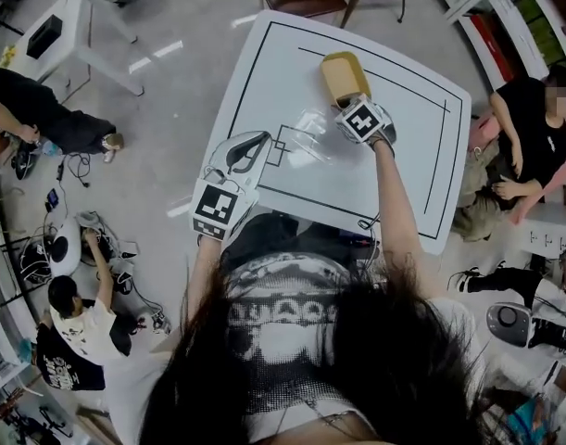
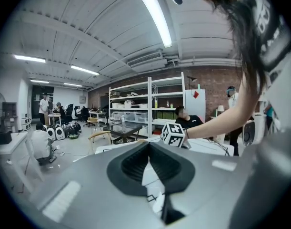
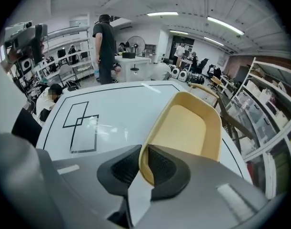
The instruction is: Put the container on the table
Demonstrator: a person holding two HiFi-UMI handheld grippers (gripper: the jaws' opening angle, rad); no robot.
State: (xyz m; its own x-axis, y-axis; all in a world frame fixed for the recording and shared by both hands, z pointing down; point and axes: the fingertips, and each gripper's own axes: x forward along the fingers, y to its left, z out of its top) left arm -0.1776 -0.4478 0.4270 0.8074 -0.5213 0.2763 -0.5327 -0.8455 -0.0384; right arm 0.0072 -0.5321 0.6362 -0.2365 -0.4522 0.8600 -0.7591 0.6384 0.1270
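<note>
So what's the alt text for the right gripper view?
The right gripper pinches the near rim of a yellow container over a white table. A person stands behind it; shelves line the right.

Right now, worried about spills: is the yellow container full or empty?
Empty: in the right gripper view the container shows a bare yellow floor; the right gripper grips its rim.

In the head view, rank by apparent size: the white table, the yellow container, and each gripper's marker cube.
1. white table, by far largest.
2. yellow container and left gripper's marker cube look about alike; that cube is nearer the camera, so I won't rank them.
3. right gripper's marker cube, slightly smaller.
</note>
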